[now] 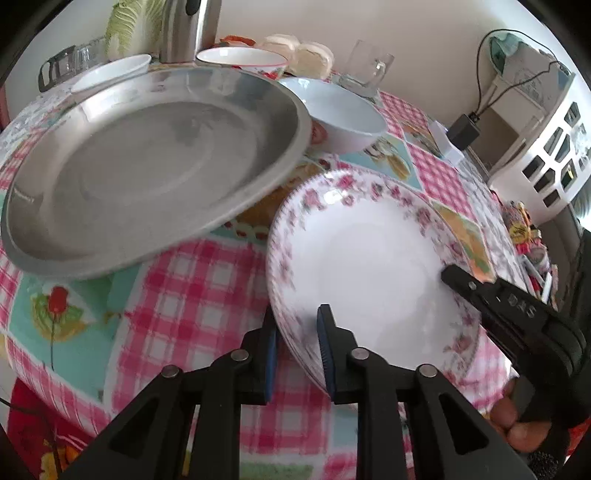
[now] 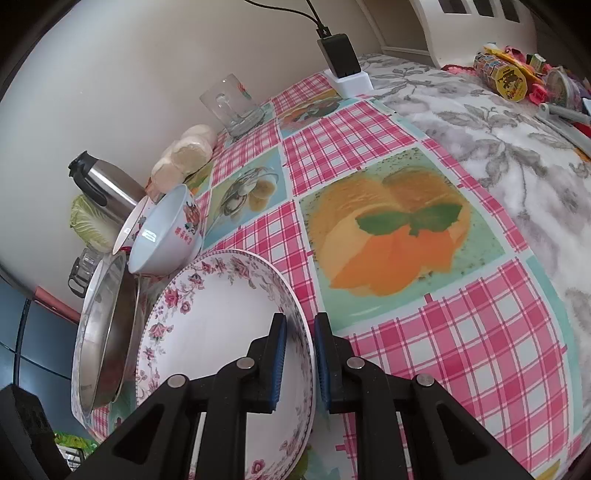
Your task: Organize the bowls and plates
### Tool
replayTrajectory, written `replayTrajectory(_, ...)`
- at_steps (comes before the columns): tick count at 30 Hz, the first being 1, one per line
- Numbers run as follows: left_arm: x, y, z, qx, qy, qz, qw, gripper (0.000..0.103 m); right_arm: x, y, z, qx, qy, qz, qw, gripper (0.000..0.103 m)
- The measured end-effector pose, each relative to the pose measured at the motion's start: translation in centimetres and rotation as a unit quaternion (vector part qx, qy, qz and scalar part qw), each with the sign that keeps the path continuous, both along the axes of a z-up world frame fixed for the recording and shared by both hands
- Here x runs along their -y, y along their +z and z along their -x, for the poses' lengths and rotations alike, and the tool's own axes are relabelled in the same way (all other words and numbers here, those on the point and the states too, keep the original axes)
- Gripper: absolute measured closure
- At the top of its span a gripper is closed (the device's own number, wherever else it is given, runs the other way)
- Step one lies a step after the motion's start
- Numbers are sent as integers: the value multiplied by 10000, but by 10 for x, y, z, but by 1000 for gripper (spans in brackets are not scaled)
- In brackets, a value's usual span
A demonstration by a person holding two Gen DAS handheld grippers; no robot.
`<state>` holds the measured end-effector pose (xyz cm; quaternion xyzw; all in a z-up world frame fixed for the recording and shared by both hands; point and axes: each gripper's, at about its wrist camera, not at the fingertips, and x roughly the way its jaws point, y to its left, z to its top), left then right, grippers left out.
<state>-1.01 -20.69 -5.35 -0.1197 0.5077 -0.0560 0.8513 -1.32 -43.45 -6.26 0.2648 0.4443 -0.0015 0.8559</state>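
A white plate with a pink floral rim sits over the checked tablecloth, apparently tilted. My left gripper is shut on its near rim, one blue pad on each side. My right gripper is shut on the opposite rim of the same floral plate; one of its black fingers shows in the left wrist view. A large steel plate lies just beyond and to the left, its edge close to the floral plate. A pale blue-white bowl stands behind it.
At the back along the wall are a red-rimmed bowl, a small white dish, a steel flask, cabbage, buns and a glass mug. A charger and toy clutter lie at the far right.
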Motion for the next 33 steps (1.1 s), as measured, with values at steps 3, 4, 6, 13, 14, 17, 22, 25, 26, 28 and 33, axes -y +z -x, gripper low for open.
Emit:
replayTrajectory(3, -5, -1, -7, 35, 12, 41, 10000, 80, 0, 0, 0, 13, 29, 50, 10000, 86)
replayTrajectory(4, -6, -1, -8, 32, 17, 80, 10000, 80, 0, 0, 0, 21, 35, 48, 10000, 86)
replayTrajectory(6, -7, -1, -10, 37, 5, 110, 9999, 80, 1, 0, 0, 38, 41, 34, 10000, 86)
replayTrajectory(13, -7, -1, -15, 148, -41, 98, 9998, 80, 2, -2, -1, 122, -20, -78, 9999, 86)
replayTrajectory(14, -8, 0, -14, 154, -35, 121, 9998, 80, 2, -2, -1, 126, -31, -72, 9999, 86)
replayTrajectory(17, -10, -2, -17, 204, -19, 224, 9995, 80, -2, -1, -3, 133, -25, 42, 9999, 86)
replayTrajectory(22, -9, -1, -18, 218, -91, 164, 9996, 81, -2, -1, -3, 157, -16, 64, 9999, 85)
replayTrajectory(25, -11, 1, -18, 171, -88, 173, 9997, 82, -5, 0, -4, 186, 52, 147, 9997, 86)
replayTrajectory(26, -11, 1, -18, 158, -88, 176, 9997, 82, -5, 0, -4, 207, 75, 144, 9997, 87)
replayTrajectory(28, -9, 2, -19, 164, -153, 136, 9997, 82, -2, -1, -3, 224, 73, 3, 9997, 88)
replayTrajectory(33, 0, 2, -18, 198, -407, 122, 9989, 82, 9, -1, 2, 172, -45, -189, 9997, 89)
